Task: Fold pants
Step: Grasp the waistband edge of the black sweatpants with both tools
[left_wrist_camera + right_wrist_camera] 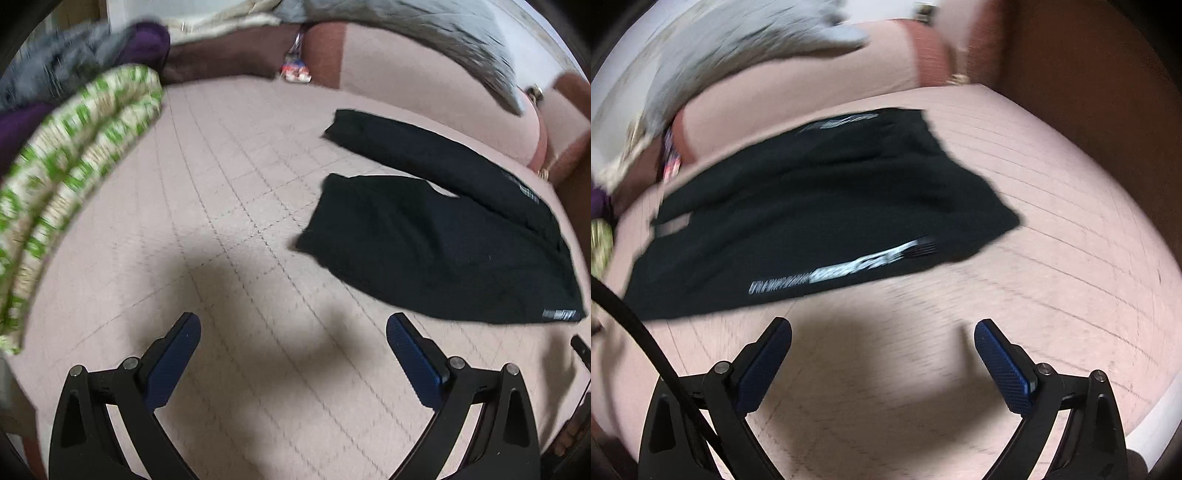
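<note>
Black pants (436, 236) lie spread flat on a pink quilted bed (236, 229), legs apart and pointing left, with grey print near the waist. In the right wrist view the pants (820, 206) lie across the middle, blurred, with a white print stripe along the near edge. My left gripper (293, 332) is open and empty above bare quilt, left of and nearer than the pants. My right gripper (882, 332) is open and empty, just short of the pants' near edge.
A green-and-cream patterned roll (70, 170) and purple and grey clothes (88, 55) lie at the left. A grey blanket (436, 33) hangs over the pink headboard at the back. The bed's right edge (1145, 439) drops off to brown floor. A black cable (639, 332) crosses the left.
</note>
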Motion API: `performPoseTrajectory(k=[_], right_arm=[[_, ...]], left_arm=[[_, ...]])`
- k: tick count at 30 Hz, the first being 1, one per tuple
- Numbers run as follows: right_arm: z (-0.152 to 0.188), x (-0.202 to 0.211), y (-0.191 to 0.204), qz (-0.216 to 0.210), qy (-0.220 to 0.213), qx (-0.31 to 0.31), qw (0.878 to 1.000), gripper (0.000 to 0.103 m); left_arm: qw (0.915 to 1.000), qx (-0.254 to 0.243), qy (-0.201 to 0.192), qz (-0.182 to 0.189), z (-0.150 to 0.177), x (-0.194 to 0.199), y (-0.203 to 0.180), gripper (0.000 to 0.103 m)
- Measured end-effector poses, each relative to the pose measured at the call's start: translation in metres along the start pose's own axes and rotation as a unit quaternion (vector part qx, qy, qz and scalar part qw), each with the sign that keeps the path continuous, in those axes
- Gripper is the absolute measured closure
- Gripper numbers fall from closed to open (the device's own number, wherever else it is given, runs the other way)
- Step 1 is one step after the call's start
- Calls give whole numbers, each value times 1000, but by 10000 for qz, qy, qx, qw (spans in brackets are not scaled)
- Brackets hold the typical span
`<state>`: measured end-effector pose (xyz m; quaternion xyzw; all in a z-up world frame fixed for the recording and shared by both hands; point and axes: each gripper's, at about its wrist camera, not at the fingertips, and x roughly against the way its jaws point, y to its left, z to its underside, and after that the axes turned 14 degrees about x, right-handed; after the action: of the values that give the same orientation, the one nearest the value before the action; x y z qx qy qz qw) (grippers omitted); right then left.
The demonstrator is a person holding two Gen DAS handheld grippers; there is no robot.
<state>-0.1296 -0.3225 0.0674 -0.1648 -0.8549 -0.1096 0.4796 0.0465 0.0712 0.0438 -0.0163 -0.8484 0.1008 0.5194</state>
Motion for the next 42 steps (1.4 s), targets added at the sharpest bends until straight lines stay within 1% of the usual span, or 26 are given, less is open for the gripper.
performPoseTrajectory(k=[2,3,5,8,9,11,13,15,16,17,18,19,20,21,22,27,29,31,34,37,39,41,42], right_arm=[[-3,1,-21,-94,-14,-355,9993,2],[-5,-2,-33,-75,29,-501,9987,2],[-8,-8,-48,-2,139,-718,9973,3],[-13,-16,-65,-146,158,-1008,9947,4],[-19,-20,-67,-181,144,-1062,9941,4],[-28,-28,-65,-303,142,-1100,9934,4],[-42,-39,-63,-443,165,-1183,9919,4],[-53,-51,-58,-462,177,-1315,9901,8],[-56,-54,-55,-420,186,-1339,9899,18],[-58,-56,-52,-288,255,-1354,9900,36],[-60,-57,-50,-209,311,-1401,9894,50],[-60,-57,-52,-326,339,-1470,9880,81],[-59,-58,-56,-540,405,-1598,9848,82],[-56,-56,-61,-690,387,-1780,9808,82],[-53,-55,-64,-736,368,-1827,9797,86],[-45,-41,-74,-1043,281,-2040,9730,90],[-45,-31,-77,-906,203,-1989,9756,93],[-41,-19,-83,-1008,100,-1990,9748,93],[-37,-5,-93,-1016,50,-1994,9746,94],[-27,4,-100,-1053,73,-2003,9740,94],[-15,8,-105,-1090,109,-2050,9726,94],[-4,6,-106,-1091,200,-2037,9727,93],[0,5,-108,-1083,247,-2013,9732,91]], left_arm=[[9991,195,266,272,-12,-13,5,2],[9980,269,384,415,-18,-21,5,2],[9968,310,487,546,-24,-33,2,2],[9961,203,574,641,-30,-49,-9,2],[9962,134,567,652,-31,-55,-14,2],[9976,-77,383,577,-32,-62,-27,2],[9975,-230,348,565,-33,-69,-38,2],[9980,-376,281,419,-31,-74,-48,2],[9978,-454,288,391,-31,-74,-52,10],[9976,-543,238,364,-29,-71,-56,23],[9978,-569,199,286,-29,-66,-56,61],[9976,-546,259,323,-31,-64,-51,90],[9954,-318,572,695,-35,-63,-44,91],[9941,-155,682,825,-37,-61,-38,91],[9939,-34,708,845,-39,-59,-34,91],[9922,337,766,926,-36,-44,-21,91],[9926,349,740,901,-32,-35,-21,91],[9926,360,733,899,-29,-29,-23,91],[9925,373,720,911,-19,-14,-19,91],[9932,318,676,893,-4,1,-12,91],[9943,241,660,796,8,6,-7,90],[9952,177,727,635,17,1,-3,84],[9958,121,781,457,23,-4,-1,77]])
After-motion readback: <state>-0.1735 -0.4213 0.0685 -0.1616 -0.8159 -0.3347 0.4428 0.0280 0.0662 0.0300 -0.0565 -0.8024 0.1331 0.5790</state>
